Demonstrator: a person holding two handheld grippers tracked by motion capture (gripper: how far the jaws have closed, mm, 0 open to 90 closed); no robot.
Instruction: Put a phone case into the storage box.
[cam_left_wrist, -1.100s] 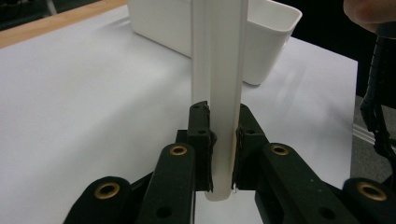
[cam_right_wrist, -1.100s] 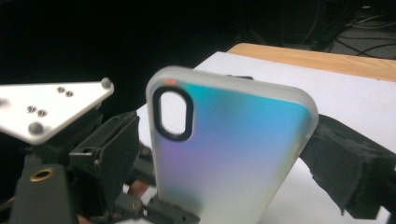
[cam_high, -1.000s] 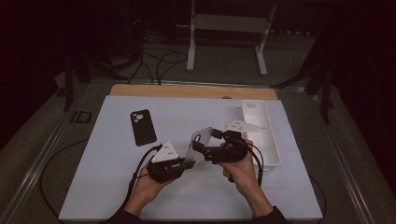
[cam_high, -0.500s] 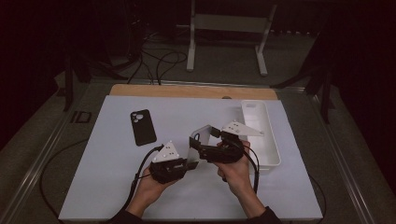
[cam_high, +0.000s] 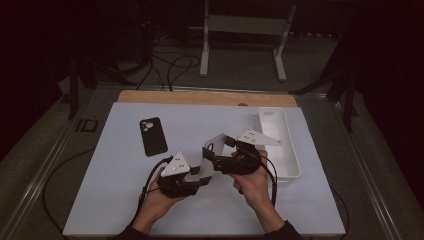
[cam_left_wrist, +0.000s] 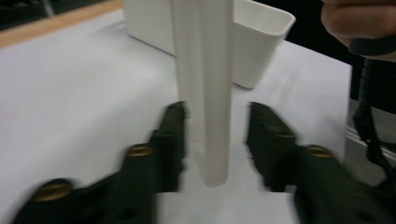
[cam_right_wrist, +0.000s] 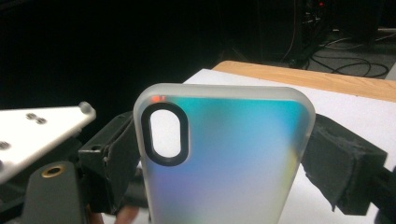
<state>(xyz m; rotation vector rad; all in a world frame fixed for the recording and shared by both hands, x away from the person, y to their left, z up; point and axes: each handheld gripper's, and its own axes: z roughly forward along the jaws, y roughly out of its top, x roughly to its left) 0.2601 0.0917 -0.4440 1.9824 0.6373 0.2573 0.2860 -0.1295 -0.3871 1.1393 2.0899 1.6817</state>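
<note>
So the right gripper (cam_right_wrist: 224, 158) has its jaws clamped on both side edges of a frosted phone case (cam_right_wrist: 224, 163), which stands upright mid-frame in the right gripper view with its oval camera cutout at upper left. The left gripper (cam_left_wrist: 215, 140) has just been opening its jaws: in the left gripper view the case (cam_left_wrist: 205, 88) shows edge-on between them, with a clear gap on the right side, so they're loose around it, not pinching.

In the high view both grippers meet at lower centre of the white table mat (cam_high: 110, 200), the left gripper (cam_high: 200, 172) just beside the right gripper (cam_high: 212, 155). A white tray (cam_high: 292, 165) sits just right of them, and a black phone (cam_high: 152, 136) lies well apart, upper left of the hands.
</note>
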